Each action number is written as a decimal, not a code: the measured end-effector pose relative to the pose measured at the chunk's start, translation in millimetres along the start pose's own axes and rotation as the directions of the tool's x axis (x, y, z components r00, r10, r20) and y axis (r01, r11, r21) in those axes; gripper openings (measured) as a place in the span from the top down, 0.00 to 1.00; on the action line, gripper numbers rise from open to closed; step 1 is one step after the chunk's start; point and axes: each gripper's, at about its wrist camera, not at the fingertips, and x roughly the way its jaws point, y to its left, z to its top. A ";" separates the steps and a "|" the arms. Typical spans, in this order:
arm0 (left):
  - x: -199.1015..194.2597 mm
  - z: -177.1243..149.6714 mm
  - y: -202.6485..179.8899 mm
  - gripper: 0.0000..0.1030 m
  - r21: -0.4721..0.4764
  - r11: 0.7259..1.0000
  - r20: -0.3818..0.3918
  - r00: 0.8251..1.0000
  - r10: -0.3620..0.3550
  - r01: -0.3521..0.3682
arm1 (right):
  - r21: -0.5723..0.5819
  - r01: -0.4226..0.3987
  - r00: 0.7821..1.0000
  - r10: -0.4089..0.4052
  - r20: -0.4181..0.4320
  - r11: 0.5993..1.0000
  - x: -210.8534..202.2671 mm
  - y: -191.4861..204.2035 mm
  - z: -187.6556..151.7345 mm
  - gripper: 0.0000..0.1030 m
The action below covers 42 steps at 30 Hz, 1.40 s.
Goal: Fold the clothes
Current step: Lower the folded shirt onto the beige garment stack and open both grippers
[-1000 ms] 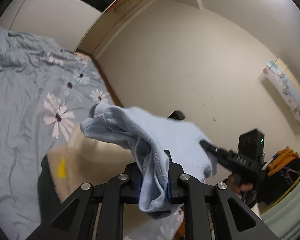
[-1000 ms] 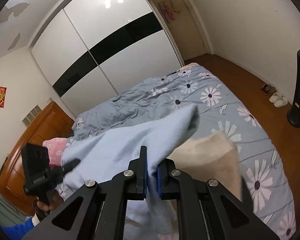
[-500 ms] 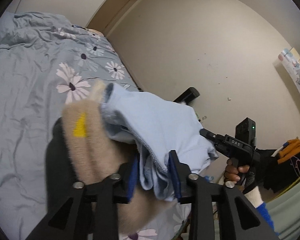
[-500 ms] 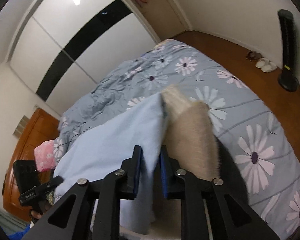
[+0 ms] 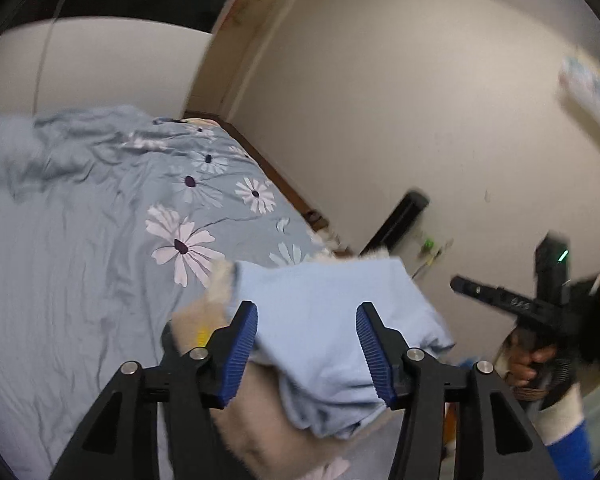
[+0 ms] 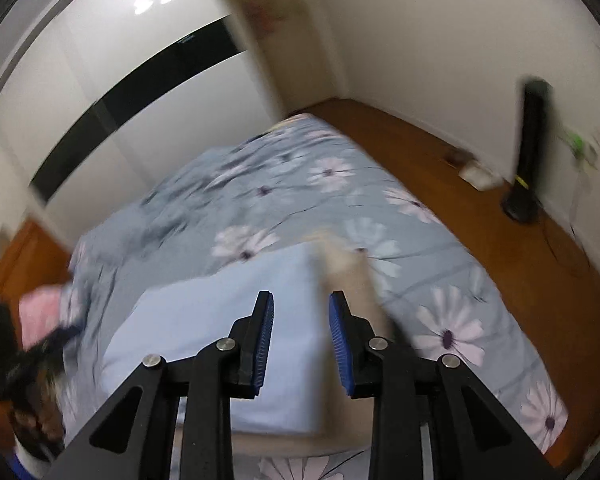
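A light blue garment (image 5: 320, 320) lies folded on a beige fleecy garment (image 5: 260, 420) near the bed's corner. My left gripper (image 5: 306, 344) is open, its blue pads either side of the blue cloth's edge, holding nothing. In the right wrist view the blue garment (image 6: 204, 344) lies flat on the beige one (image 6: 352, 276). My right gripper (image 6: 300, 340) is open above its right edge and empty. The right gripper (image 5: 508, 300) also shows in the left wrist view, at the right.
The bed (image 6: 300, 184) has a blue-grey cover with white flowers. A wooden floor (image 6: 500, 200) runs to its right, with a black tower fan (image 6: 528, 148) and slippers (image 6: 476, 172) by the wall. A pink pillow (image 6: 44, 312) lies at the left.
Both grippers have opened and let go of the blue garment. It has dropped from the air onto the beige garment on the bed.
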 end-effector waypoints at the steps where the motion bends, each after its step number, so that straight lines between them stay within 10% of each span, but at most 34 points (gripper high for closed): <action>1: 5.6 -1.2 -7.4 0.46 0.023 1.000 -0.011 1.000 0.008 -0.008 | -0.037 -0.013 1.000 0.013 -0.016 0.999 5.6 15.2 -2.9 0.71; 8: 31.7 -35.3 -21.6 0.46 0.131 0.989 -0.073 0.994 0.083 -0.073 | -0.221 0.003 0.994 -0.026 -0.103 0.975 26.7 56.3 -49.7 0.71; 22: 49.8 -47.4 -15.8 0.40 0.123 0.990 -0.123 0.989 0.079 -0.064 | -0.054 -0.005 0.997 0.001 -0.078 0.999 21.3 -2.4 -69.5 0.67; 28: 36.5 -41.9 -20.9 0.38 0.117 0.988 -0.119 0.987 0.111 -0.097 | -0.080 0.111 0.991 -0.117 -0.072 0.991 10.9 0.4 -63.9 0.65; 32: 20.9 -42.0 -24.1 0.27 0.097 0.989 -0.105 0.986 0.126 -0.116 | -0.055 0.222 0.971 -0.226 -0.080 0.973 -5.8 -11.1 -68.8 0.65; 42: -15.2 -73.8 -53.7 0.00 0.109 0.990 -0.021 0.996 0.092 -0.089 | -0.149 0.145 0.986 -0.156 -0.063 0.978 -29.9 27.8 -115.7 0.46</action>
